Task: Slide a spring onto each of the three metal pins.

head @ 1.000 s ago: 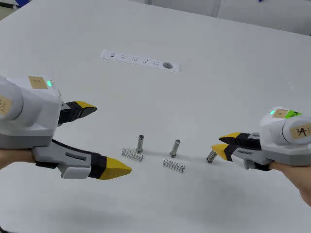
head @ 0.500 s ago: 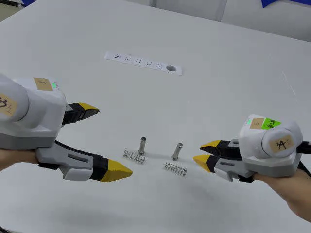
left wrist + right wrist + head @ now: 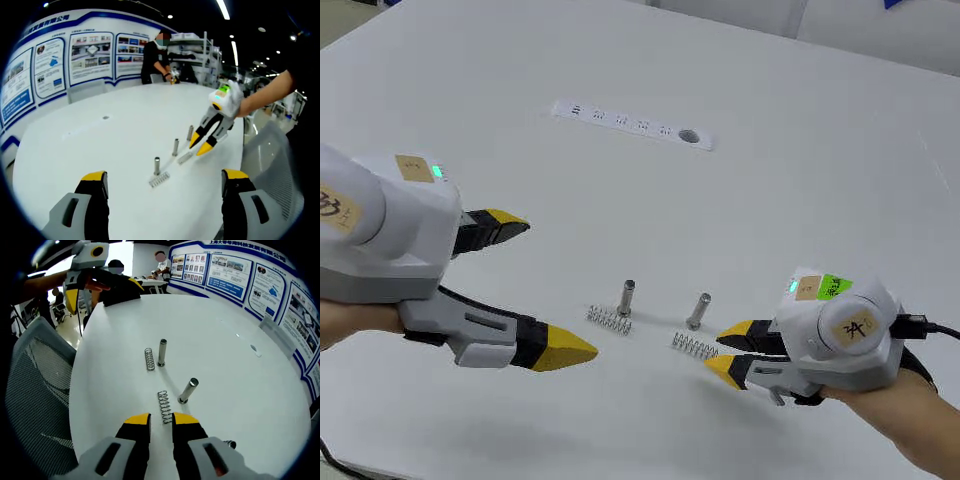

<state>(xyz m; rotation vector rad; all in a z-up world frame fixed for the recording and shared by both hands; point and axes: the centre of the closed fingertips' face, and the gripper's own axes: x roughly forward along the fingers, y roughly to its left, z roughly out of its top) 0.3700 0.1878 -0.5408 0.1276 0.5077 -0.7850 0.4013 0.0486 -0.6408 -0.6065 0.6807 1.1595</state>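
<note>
Two bare metal pins stand upright on the white table, the left pin and the middle pin. A loose spring lies in front of the left pin. A second spring lies in front of the middle pin. My right gripper is low over the table, narrowly open, its tips just right of that second spring. A third pin stands behind the right gripper. My left gripper hovers wide open and holds nothing, left of the first spring.
A white power strip lies flat at the far middle of the table. A mesh chair stands off the table's near edge. A person works at the table's far end.
My right gripper has moved left and nearer, from beside the third pin to the end of the second spring, and now covers that pin in the head view. The left gripper holds its place.
</note>
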